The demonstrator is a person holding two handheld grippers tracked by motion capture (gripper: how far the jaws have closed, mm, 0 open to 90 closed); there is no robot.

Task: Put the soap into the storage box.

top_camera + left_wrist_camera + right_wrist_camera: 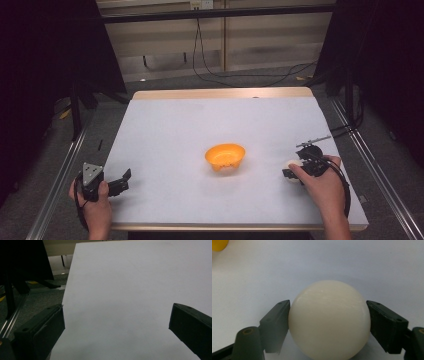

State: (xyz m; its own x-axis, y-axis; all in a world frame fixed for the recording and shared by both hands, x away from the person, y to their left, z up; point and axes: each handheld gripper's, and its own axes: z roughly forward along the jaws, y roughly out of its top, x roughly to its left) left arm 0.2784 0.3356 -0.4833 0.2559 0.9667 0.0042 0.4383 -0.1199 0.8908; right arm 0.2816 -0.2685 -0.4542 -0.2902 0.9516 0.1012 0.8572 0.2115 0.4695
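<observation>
A cream-white ball (329, 318) sits between the two jaws of my right gripper (328, 322), and both jaws press against its sides. From above, the same ball (291, 164) and right gripper (295, 170) lie at the table's right side, right of an orange bowl (225, 156) in the middle. That bowl's yellow-orange edge (218, 244) peeks in at the top left of the right gripper view. My left gripper (122, 181) rests near the front left corner, jaws wide apart over bare white surface (120, 302).
The white table top (200, 130) has a wooden edge at the back and front. Metal rails run along both sides on the floor. Black cables (240, 75) lie on the floor behind the table. Dark curtains hang left and right.
</observation>
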